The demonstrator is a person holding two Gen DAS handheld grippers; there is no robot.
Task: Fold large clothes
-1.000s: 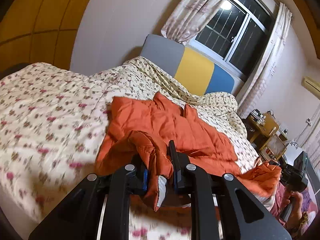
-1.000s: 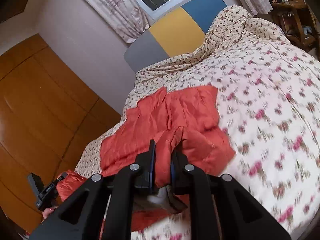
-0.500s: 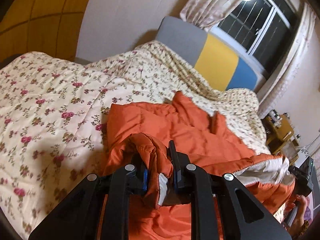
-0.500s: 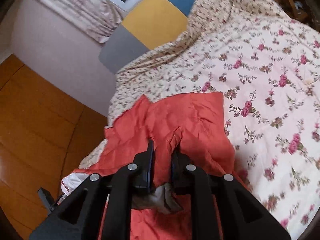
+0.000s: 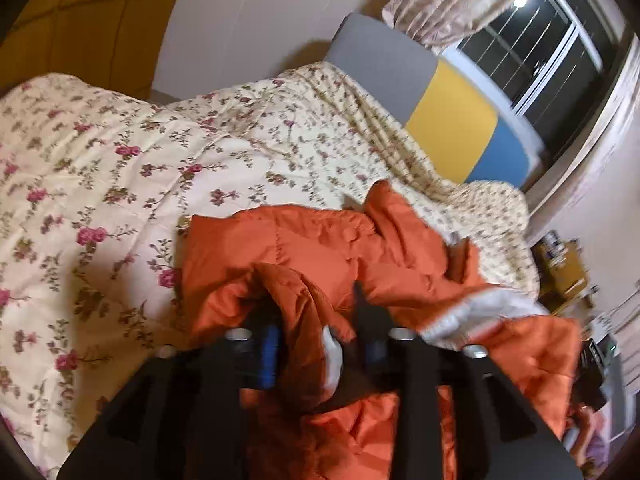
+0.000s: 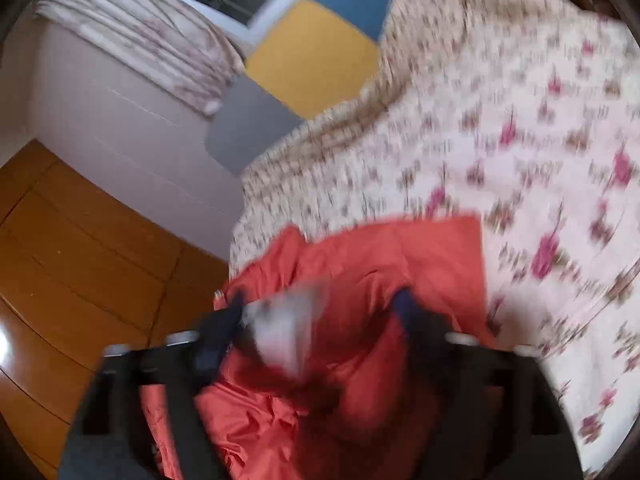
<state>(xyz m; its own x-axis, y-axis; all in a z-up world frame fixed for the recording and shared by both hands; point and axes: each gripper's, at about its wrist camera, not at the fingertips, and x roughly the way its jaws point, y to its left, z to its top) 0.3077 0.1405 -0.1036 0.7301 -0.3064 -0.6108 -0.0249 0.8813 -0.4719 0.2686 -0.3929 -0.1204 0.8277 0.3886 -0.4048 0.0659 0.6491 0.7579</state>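
Note:
An orange padded jacket (image 5: 320, 248) with a pale grey lining lies on the floral bed quilt (image 5: 100, 184). My left gripper (image 5: 316, 312) has its jaws a little apart, with a bunched orange fold of the jacket still between them. In the right wrist view the picture is blurred: my right gripper (image 6: 320, 308) stands wide open over the jacket (image 6: 400, 264), with a flap of grey lining (image 6: 284, 328) lying loose between the fingers. Folded layers of the jacket lie below both grippers.
The bed has a grey, yellow and blue headboard (image 5: 432, 96) under a curtained window (image 5: 532, 32). A wooden wardrobe (image 6: 80, 248) stands beside the bed. A cluttered side table (image 5: 564, 264) stands at the bed's far side.
Both grippers carried the jacket's edge forward over the rest of the jacket. The right gripper's jaws have sprung wide open and let go; the left jaws have widened slightly.

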